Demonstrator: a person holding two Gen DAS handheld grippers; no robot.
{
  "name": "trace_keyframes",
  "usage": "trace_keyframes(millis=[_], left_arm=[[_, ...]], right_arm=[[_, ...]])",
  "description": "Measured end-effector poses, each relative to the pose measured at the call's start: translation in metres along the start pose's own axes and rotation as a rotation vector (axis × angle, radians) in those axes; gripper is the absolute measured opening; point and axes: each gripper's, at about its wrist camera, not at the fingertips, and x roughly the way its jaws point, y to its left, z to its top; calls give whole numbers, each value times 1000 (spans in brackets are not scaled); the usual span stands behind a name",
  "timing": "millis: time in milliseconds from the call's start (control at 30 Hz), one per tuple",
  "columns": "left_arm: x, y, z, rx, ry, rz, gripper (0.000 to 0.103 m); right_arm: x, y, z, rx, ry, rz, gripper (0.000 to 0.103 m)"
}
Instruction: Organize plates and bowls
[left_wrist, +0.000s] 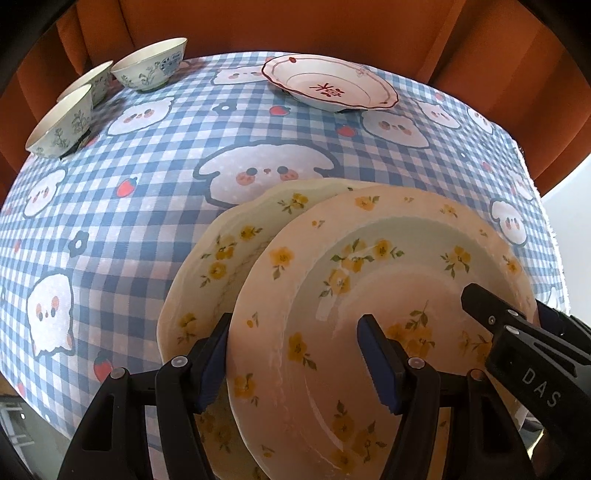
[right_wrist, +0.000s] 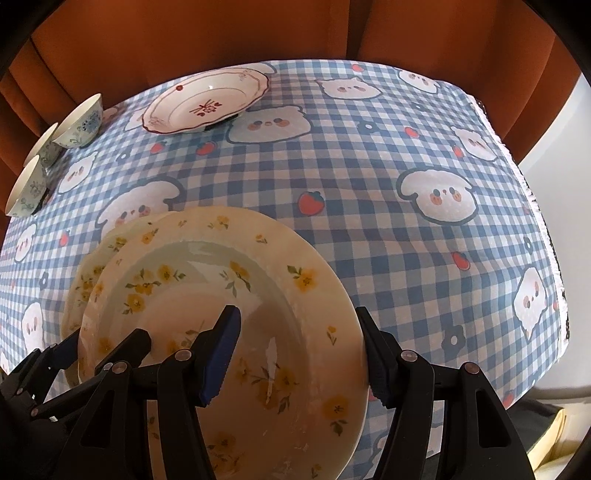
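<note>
Evidently we carry the upper yellow-flowered plate (left_wrist: 388, 295) between both tools so it can settle on the lower yellow-flowered plate (left_wrist: 218, 266) below; the left gripper (left_wrist: 301, 363) straddles its left rim and the right gripper (right_wrist: 301, 354) its right rim, each with one finger inside the plate and one outside. We cannot confirm pad contact or whether the plates touch. Three bowls (left_wrist: 151, 64) and the red-patterned plate (left_wrist: 328, 83) stand far across the checked tablecloth (left_wrist: 147, 206).
</note>
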Motion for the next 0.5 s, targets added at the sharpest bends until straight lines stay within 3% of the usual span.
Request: trace_keyframes(millis=[500], left_arm=[[2, -7, -1, 50, -29, 71, 73]], right_arm=[[-2, -8, -6, 18, -20, 28, 64]])
